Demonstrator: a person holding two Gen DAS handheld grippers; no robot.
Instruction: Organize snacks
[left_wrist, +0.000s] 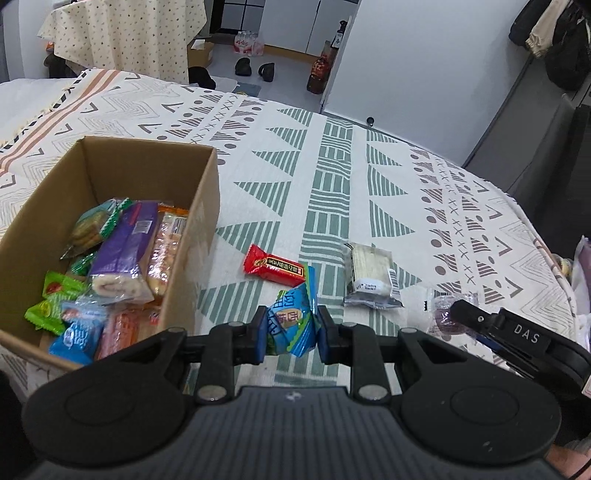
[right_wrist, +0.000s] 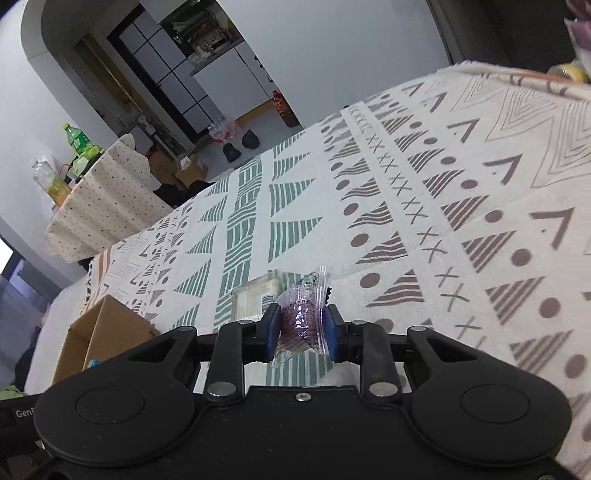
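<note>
My left gripper (left_wrist: 291, 326) is shut on a blue snack packet (left_wrist: 293, 321), held just above the patterned cloth and to the right of the cardboard box (left_wrist: 207, 206). The box holds several wrapped snacks, among them a purple roll cake pack (left_wrist: 123, 251). On the cloth lie a red bar (left_wrist: 275, 266) and a clear-wrapped pale cake (left_wrist: 371, 275). My right gripper (right_wrist: 302, 325) is shut on a clear-wrapped purple snack (right_wrist: 301, 317), also seen at the right of the left wrist view as the purple snack (left_wrist: 445, 315). The pale cake (right_wrist: 258, 295) lies just beyond it.
The patterned cloth (left_wrist: 332, 177) covers the whole work surface, whose far edge drops to a floor with shoes (left_wrist: 255, 68) and bottles. A small table with a dotted cover (right_wrist: 107, 199) stands beyond. The box (right_wrist: 107, 328) sits left of my right gripper.
</note>
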